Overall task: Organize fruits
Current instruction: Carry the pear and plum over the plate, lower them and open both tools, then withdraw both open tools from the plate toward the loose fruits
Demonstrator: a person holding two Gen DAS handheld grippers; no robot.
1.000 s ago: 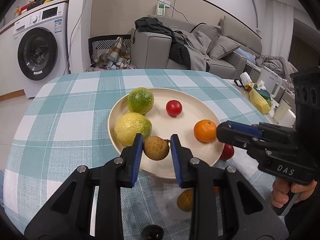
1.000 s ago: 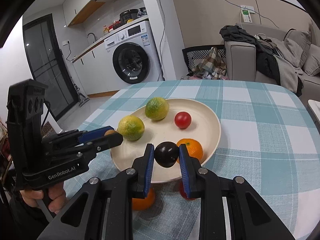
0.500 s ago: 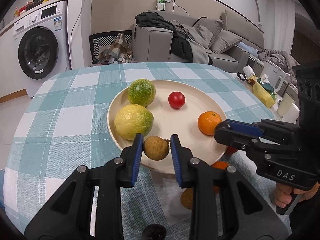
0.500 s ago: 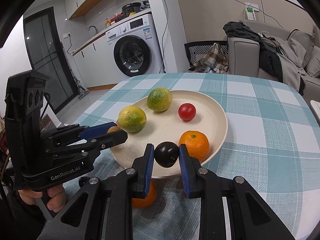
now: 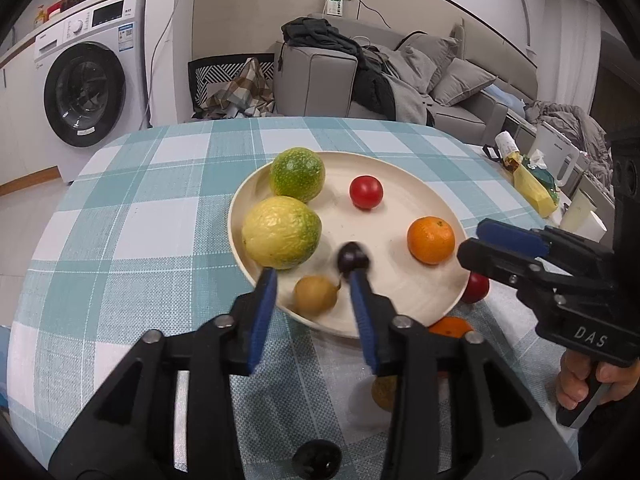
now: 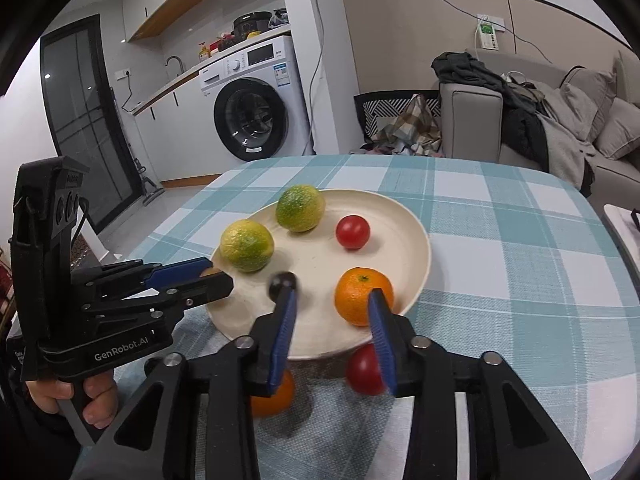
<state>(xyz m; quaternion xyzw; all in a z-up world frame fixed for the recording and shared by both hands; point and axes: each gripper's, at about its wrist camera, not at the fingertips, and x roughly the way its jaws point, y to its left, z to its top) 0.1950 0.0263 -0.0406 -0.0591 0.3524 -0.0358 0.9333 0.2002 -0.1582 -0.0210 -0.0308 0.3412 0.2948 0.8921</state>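
Observation:
A cream plate on the checked table holds a green fruit, a yellow-green fruit, a red tomato and an orange. My left gripper is at the plate's near rim with its jaws opening. A small brown fruit lies loose on the plate between them. My right gripper is over the plate's near edge, and its jaws are opening too, with nothing between them. A dark round fruit sits blurred on the plate just past its left fingertip, beside the orange.
Off the plate near its front rim lie a red fruit, an orange fruit, a brown fruit and a dark fruit. A washing machine and a sofa stand beyond the table. Cups and packets crowd its right edge.
Both grippers went from shut to open. The brown fruit dropped from the left jaws onto the plate. The dark fruit left the right jaws and moved onto the plate.

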